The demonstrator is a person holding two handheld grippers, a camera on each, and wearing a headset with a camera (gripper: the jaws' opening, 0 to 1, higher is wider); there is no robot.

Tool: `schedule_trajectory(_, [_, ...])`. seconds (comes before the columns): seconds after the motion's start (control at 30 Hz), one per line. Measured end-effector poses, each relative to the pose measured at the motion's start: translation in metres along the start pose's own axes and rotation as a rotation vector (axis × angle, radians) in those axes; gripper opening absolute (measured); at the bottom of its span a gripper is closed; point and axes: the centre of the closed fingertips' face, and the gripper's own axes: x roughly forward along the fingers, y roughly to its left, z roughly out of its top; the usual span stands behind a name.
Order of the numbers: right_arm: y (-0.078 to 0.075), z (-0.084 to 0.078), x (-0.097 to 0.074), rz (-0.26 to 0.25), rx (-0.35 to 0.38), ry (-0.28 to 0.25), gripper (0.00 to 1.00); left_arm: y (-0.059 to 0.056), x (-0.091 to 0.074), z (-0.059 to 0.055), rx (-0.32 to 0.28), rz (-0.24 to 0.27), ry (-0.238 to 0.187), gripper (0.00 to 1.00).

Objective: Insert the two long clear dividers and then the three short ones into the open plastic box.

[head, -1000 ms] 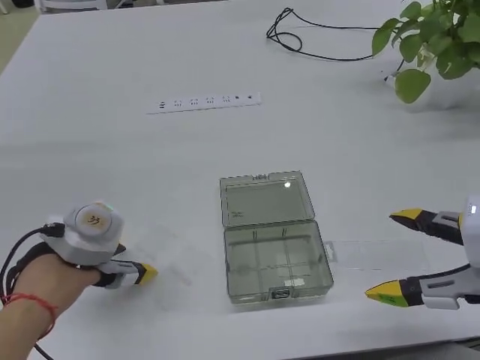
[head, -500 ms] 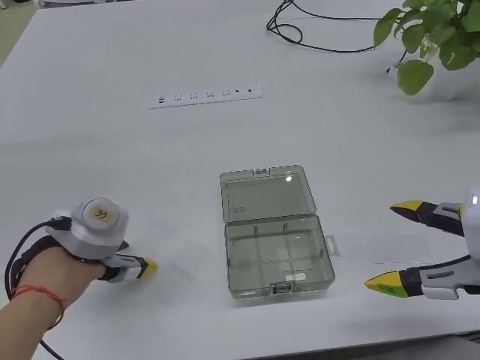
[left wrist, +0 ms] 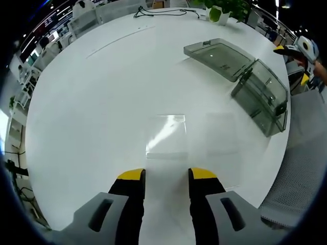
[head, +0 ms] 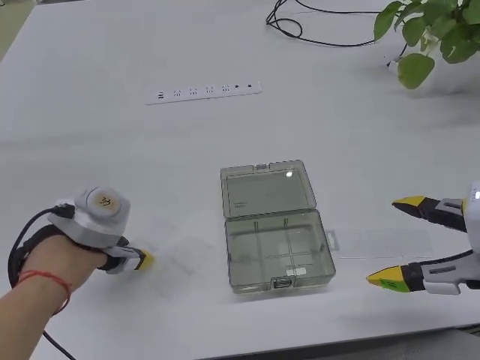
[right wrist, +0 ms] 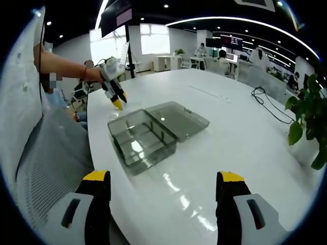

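One box (head: 266, 192), one power strip (head: 204, 92), one plant (head: 431, 34).

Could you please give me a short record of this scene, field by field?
Box: open on the table, lid flat behind it
Left gripper: open, low over the table left of the box, holding nothing
Right gripper: open wide, right of the box, holding nothing
Left divider: clear, flat on the table ahead of the left gripper
Right divider: faint, flat on the table right of the box
Background: power strip, cable, plant
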Motion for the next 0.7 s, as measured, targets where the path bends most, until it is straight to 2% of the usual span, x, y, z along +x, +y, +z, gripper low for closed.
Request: schedule_trajectory(0.7, [0.0034,-0.0011,0.0016,0.007,-0.001,0.005,0.85,-0.0042,-0.001,0.0002,-0.001,-0.026,0.005,0.32])
